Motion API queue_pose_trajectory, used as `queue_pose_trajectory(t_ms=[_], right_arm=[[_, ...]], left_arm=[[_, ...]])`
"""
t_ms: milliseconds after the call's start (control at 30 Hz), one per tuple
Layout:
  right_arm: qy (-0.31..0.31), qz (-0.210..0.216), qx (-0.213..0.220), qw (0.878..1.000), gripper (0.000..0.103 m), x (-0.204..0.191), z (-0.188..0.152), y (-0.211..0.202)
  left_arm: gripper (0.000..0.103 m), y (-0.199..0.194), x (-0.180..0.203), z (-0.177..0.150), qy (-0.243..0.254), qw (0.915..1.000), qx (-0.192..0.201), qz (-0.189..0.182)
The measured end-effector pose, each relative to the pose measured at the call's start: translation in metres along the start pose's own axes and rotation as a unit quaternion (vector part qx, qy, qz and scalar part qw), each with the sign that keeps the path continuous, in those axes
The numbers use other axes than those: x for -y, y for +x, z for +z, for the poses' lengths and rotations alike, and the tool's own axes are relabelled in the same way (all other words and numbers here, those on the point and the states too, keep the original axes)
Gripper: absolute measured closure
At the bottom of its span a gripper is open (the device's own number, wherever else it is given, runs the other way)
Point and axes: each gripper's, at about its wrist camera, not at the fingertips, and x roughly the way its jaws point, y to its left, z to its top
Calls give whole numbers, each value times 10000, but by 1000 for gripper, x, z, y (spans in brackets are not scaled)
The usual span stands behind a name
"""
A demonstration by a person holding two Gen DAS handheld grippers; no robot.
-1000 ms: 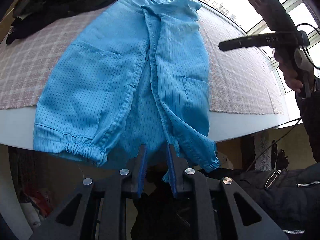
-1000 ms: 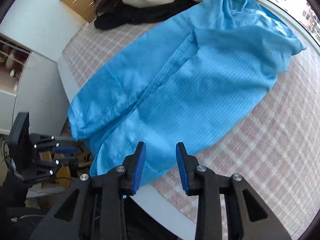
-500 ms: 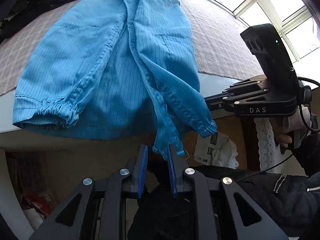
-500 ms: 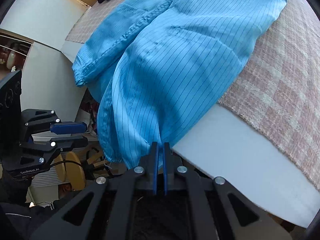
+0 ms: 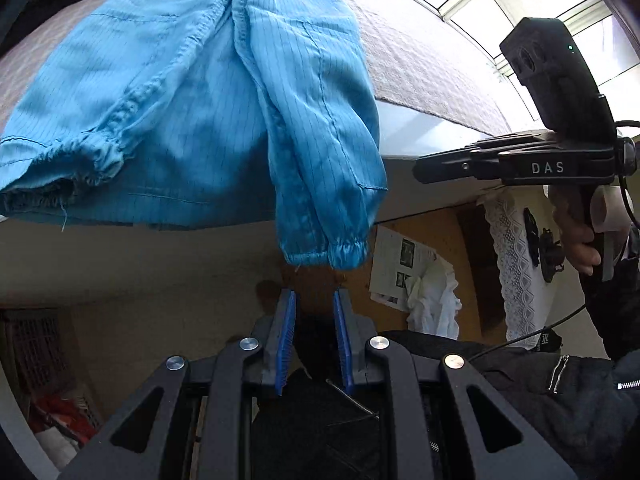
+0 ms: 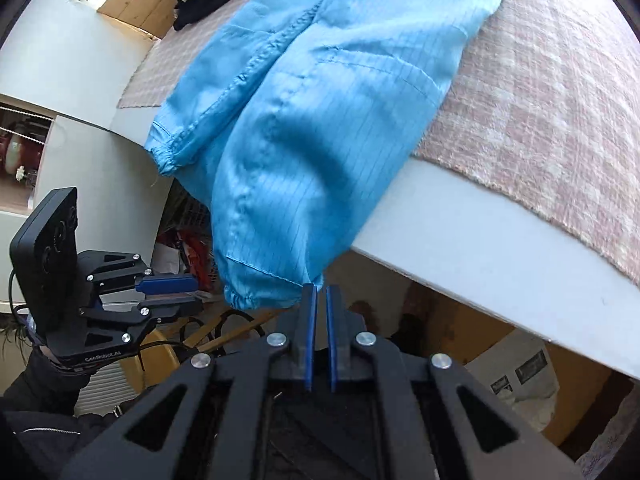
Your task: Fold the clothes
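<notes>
Since a second ago both grippers have dropped from above the table to below its front edge, so the blue garment's cuffs now hang ahead of them. The right gripper (image 6: 319, 300) has just been closing; its blue pads (image 6: 310, 322) stand almost together, and the hem of the nearer leg cuff (image 6: 256, 294) meets their tips, though a real pinch cannot be made out. The left gripper (image 5: 313, 320) is slightly parted with nothing between its pads, just below the other cuff (image 5: 328, 252). The blue striped trousers (image 5: 192, 92) lie on a pink checked cloth (image 6: 540, 92) covering the white table (image 6: 480, 248), legs draped over the edge
</notes>
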Motion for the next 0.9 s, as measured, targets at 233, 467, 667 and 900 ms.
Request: queue_pose_trajectory(t_ms=[233,467,667,900], right_arm=[[-57,209,-117,9997,97,-31,20,39],[-234,-161,-64,9996,97,-37,35,25],[-209,26,-417,9989,97,-54,51,64],[-32,335,-346,9988,97,-85,90,85]], left_arm=[[85,-7,-30,22,-134,9990,210,364],[85,11,-58,33,-350,9992,167,99],[86,-6,-51,40,-334,9984,356,-287],[85,-86,-63,43,-167,9928,1052,547]])
